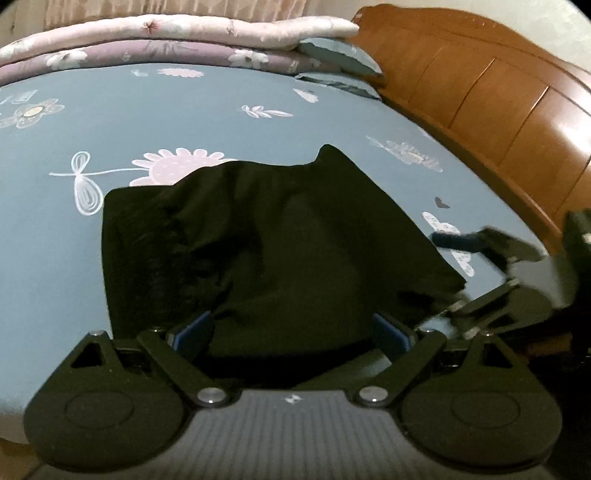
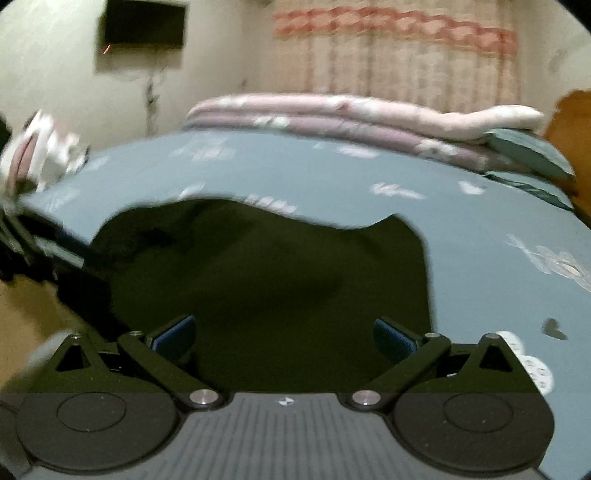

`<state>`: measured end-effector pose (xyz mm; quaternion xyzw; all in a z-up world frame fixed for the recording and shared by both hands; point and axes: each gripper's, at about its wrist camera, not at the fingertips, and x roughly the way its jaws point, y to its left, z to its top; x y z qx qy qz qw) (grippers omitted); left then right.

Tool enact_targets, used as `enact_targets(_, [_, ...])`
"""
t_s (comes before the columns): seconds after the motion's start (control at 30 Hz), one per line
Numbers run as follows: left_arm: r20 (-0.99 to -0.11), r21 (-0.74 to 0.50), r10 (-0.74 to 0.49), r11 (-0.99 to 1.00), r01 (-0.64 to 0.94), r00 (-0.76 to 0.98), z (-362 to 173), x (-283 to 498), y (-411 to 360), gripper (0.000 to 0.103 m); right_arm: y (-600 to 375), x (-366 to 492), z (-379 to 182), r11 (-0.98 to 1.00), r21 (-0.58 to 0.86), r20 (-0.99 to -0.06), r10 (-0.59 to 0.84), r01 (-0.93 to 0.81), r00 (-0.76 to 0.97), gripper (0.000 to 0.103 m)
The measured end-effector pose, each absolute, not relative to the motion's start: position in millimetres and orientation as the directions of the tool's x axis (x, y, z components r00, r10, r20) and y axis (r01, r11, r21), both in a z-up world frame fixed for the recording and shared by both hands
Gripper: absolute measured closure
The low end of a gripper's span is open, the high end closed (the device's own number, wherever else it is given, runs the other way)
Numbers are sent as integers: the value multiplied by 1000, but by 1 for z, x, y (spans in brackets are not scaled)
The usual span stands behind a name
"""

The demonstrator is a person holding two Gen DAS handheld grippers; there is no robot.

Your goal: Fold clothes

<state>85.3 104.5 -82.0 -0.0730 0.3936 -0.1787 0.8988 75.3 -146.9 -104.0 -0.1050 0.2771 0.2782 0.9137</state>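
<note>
A black garment (image 1: 266, 243) lies crumpled on the blue flowered bed sheet (image 1: 184, 107). My left gripper (image 1: 291, 332) is open at the garment's near edge, its blue pads (image 1: 194, 330) wide apart with cloth lying between them. In the left wrist view my right gripper (image 1: 458, 273) shows blurred at the garment's right corner. The right wrist view has the same black garment (image 2: 266, 280) filling the middle, with my right gripper (image 2: 284, 336) open over its near edge. My left gripper (image 2: 62, 254) appears there as a blur at the garment's left side.
Folded pink and purple quilts (image 1: 177, 40) are stacked at the far side of the bed, beside blue pillows (image 1: 340, 59). A wooden headboard (image 1: 498, 110) runs along the right. Curtains (image 2: 399, 55) and a wall-mounted dark screen (image 2: 144, 26) stand behind the bed.
</note>
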Motion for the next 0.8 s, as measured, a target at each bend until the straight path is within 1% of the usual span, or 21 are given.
enact_targets(0.07, [-669, -281, -387, 922, 267, 634, -77, 82, 109, 10, -139, 74, -113, 818, -45, -598, 438, -573, 672, 0])
enact_targets(0.2, [-616, -272, -406, 914, 301, 676, -55, 94, 113, 10, -146, 71, -112, 834, 21, -607, 449, -552, 656, 0])
enact_targets(0.3, [-565, -291, -448, 894, 341, 693, -46, 118, 110, 10, -152, 64, -106, 854, -1, -601, 415, -520, 683, 0])
enact_targets(0.37, [-565, -317, -465, 885, 341, 682, -53, 140, 107, 10, -155, 59, -103, 863, -25, -595, 392, -504, 702, 0])
enact_targets(0.43, [-587, -317, -448, 894, 318, 674, -65, 159, 106, 10, -157, 57, -100, 865, -48, -590, 379, -499, 713, 0])
enact_targets(0.47, [-604, -308, -426, 904, 296, 673, -72, 165, 108, 11, -159, 54, -98, 865, -67, -584, 371, -498, 722, 0])
enact_targets(0.5, [-626, -292, -393, 919, 265, 673, -79, 170, 114, 13, -161, 50, -96, 863, -88, -576, 363, -497, 732, 0])
enact_targets(0.53, [-647, -275, -360, 933, 234, 672, -86, 174, 119, 22, -163, 47, -95, 861, -110, -568, 355, -496, 743, 0])
enact_targets(0.57, [-651, -282, -353, 934, 218, 672, -89, 175, 125, 25, -165, 44, -93, 860, -138, -558, 341, -490, 756, 0])
enact_targets(0.63, [-634, -326, -377, 922, 209, 675, -88, 170, 135, 25, -171, 38, -92, 859, -211, -541, 295, -467, 788, 0])
enact_targets(0.67, [-631, -325, -377, 922, 210, 678, -84, 165, 135, 24, -175, 35, -93, 855, -249, -533, 270, -454, 801, 0])
enact_targets(0.73, [-625, -295, -371, 927, 232, 687, -73, 156, 128, 19, -181, 30, -94, 843, -319, -520, 227, -433, 824, 0])
enact_targets(0.8, [-605, -268, -391, 920, 285, 693, -64, 147, 117, 19, -187, 26, -97, 829, -371, -509, 195, -418, 839, 0])
